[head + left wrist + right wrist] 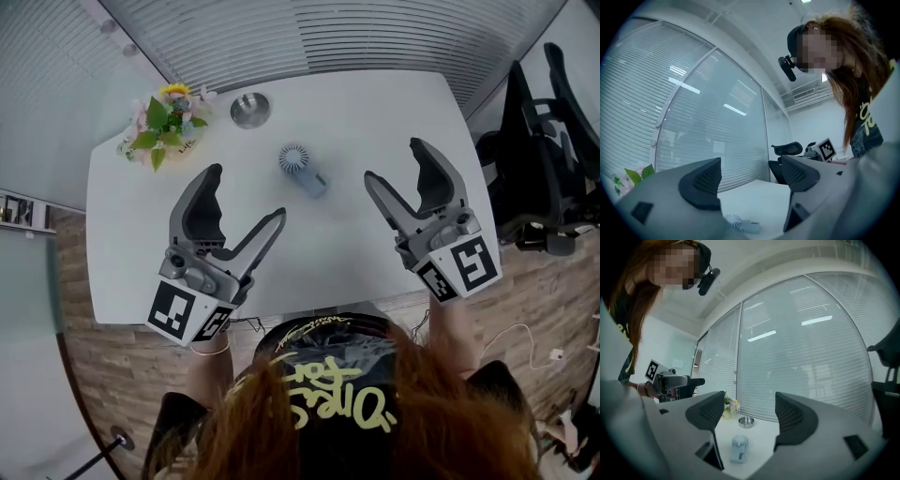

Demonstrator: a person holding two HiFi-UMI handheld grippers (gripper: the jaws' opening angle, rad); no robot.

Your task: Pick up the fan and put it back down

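The white table (375, 112) carried everything. Above its near edge the left gripper (247, 192) and the right gripper (395, 159) hung in the air. Each had its jaws spread wide with nothing between them, and neither touched anything. A pot of flowers (164, 122) stood at the far left corner, and a round metal dish (250, 110) sat near it along the far edge. The fan (302, 169), the smallest thing there, lay flat about midway along the table, nearer the far edge. Its round head pointed toward the dish and its handle toward the near right, well apart from both grippers.

The pick-up seemed not yet begun. The right gripper looked the better placed, since its own view framed the fan between its jaws. It would do best to come down over the handle, close across its narrow width rather than on the grille, lift straight up, and keep clear of the dish.
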